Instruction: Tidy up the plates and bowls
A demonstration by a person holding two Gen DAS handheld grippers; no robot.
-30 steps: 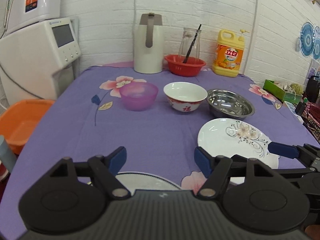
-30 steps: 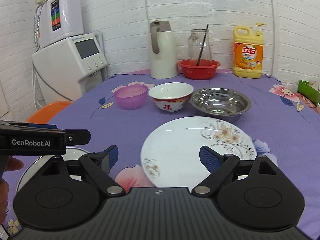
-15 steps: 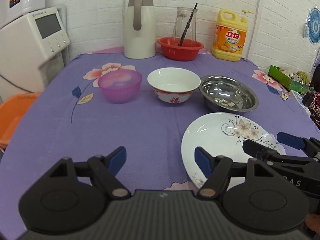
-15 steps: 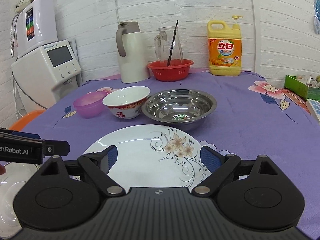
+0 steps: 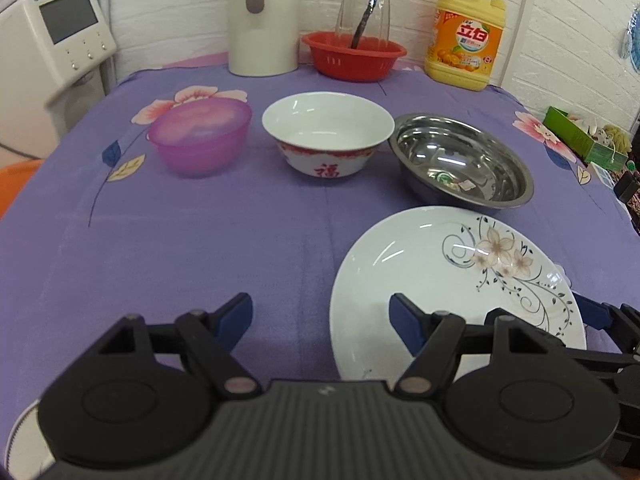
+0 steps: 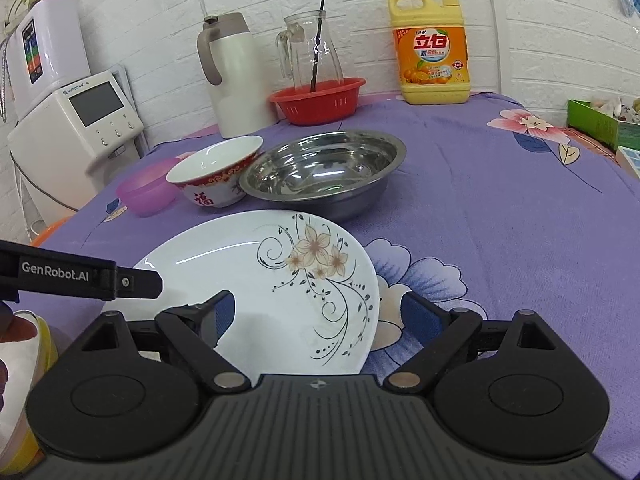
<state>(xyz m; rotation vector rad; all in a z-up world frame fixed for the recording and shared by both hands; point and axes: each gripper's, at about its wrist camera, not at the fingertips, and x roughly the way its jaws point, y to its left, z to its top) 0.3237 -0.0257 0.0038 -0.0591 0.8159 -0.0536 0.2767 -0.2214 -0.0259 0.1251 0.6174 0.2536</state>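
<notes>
A white flowered plate (image 5: 448, 280) (image 6: 276, 284) lies on the purple cloth near the front. Behind it stand a purple plastic bowl (image 5: 200, 140) (image 6: 146, 192), a white ceramic bowl with red trim (image 5: 328, 136) (image 6: 214, 174) and a steel bowl (image 5: 460, 160) (image 6: 320, 172) in a row. My left gripper (image 5: 320, 314) is open over the cloth, just left of the plate. My right gripper (image 6: 318, 314) is open, its fingers straddling the plate's near right rim. A second plate's edge (image 5: 20, 436) shows at bottom left.
At the back stand a white kettle (image 5: 262, 20), a red basket (image 5: 354, 54) with a glass jug, and a yellow detergent bottle (image 5: 464, 36). A white appliance (image 5: 52, 44) is at the left, a green box (image 5: 580, 136) at the right table edge.
Both grippers moved forward and to the right toward the flowered plate. The right gripper now straddles its near right rim. Both stayed open.
</notes>
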